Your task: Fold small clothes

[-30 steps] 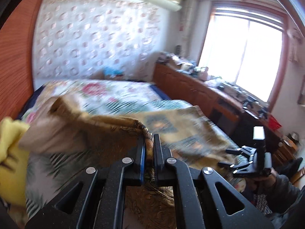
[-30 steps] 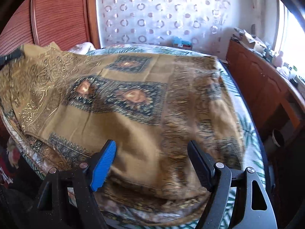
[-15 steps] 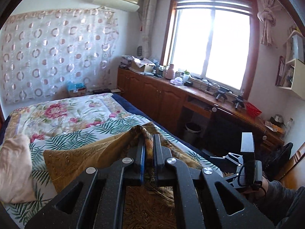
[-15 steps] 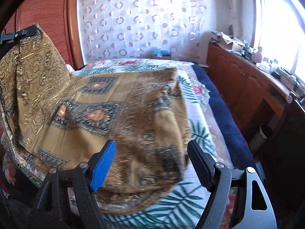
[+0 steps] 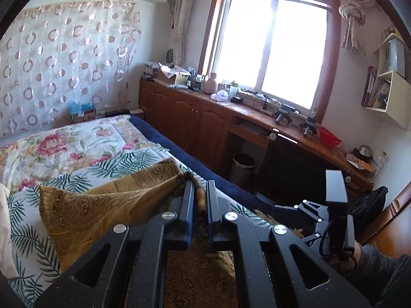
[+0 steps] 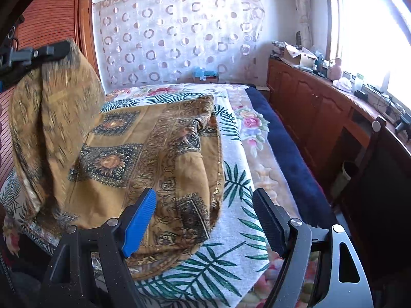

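Gripping a gathered edge of the mustard paisley cloth (image 5: 102, 205), my left tongs (image 5: 199, 187) are pinched narrow on the fabric, with a fold of it running back between the fingers. From the right wrist view, the same tongs (image 6: 48, 51) hold that edge high above the near corner of the bed (image 6: 231, 243), the raised flap blurred. The rest of the cloth lies bunched on the bed's palm-leaf cover, nearer me than the floral quilt (image 5: 64, 143).

My right tongs (image 6: 205, 218) stand wide and hold nothing; the blue pad (image 6: 140, 220) sits over the cloth's near hem, and the black pad over bare palm-leaf cover. In the left wrist view the right tongs (image 5: 312, 213) appear beyond the bed's near corner, carried by a person's hand in a grey sleeve (image 5: 380, 267).

No brand, label or writing can be read anywhere; the books on the wall shelf beyond the bed are too small to make out.

Against a second ago, the cloth no longer lies spread across the bed: it has been drawn toward me and doubled over, baring the palm-leaf cover on the window side. The left view has swung from the circle-patterned curtain (image 5: 64, 59) toward the window (image 5: 269, 43) and the wooden tabletop (image 5: 257, 113) under it. Both tongs keep the same opening as before.
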Tool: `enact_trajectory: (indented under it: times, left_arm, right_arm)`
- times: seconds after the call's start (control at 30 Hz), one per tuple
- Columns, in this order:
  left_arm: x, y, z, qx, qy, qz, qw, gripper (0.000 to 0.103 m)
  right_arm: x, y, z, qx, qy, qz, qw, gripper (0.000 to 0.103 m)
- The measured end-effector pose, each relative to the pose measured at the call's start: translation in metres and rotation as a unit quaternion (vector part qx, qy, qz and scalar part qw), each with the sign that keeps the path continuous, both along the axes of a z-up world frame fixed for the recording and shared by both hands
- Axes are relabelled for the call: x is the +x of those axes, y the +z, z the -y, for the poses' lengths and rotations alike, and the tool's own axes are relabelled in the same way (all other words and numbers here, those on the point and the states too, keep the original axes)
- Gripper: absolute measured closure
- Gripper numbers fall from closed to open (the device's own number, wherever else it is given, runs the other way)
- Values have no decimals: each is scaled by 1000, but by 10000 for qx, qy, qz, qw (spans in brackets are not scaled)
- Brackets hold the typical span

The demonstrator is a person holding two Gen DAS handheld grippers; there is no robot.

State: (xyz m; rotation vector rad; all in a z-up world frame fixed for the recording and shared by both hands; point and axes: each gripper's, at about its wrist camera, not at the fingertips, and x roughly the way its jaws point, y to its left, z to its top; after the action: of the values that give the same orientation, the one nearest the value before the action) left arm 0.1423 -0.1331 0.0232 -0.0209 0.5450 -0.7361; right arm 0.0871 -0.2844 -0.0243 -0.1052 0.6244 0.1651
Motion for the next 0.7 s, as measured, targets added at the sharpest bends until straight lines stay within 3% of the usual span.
enact_trajectory:
  times: [0.07, 0.1, 0.2, 0.27, 0.33, 0.63, 0.7]
  left_arm:
    - [2, -5, 3, 72, 0, -49, 10000, 92]
    - [1, -8, 2, 157, 23, -41, 9999, 86]
    - [-4, -8, -3, 269, 67, 41, 9996, 57]
    - [-9, -7, -12, 353, 154, 101, 9992, 48]
    - [-14, -8, -22, 433, 311, 161, 9984, 31]
    - [-20, -35, -76, 591, 960, 33, 9936, 27]
    - [-20, -43, -85, 588, 1067, -41, 9925, 27]
  right_arm:
    - [0, -2, -1, -14, -29, -29, 10000, 24]
    - [1, -2, -2, -10, -44, -46, 10000, 24]
    - [8, 1, -1, 11, -82, -96, 9999, 24]
    - [12, 4, -2, 29, -82, -99, 9999, 24]
    - [14, 8, -2, 38, -66, -81, 9999, 24]
    - [41, 14, -28, -157, 498, -11, 9986, 25]
    - [53, 15, -35, -157, 695, -65, 9974, 32]
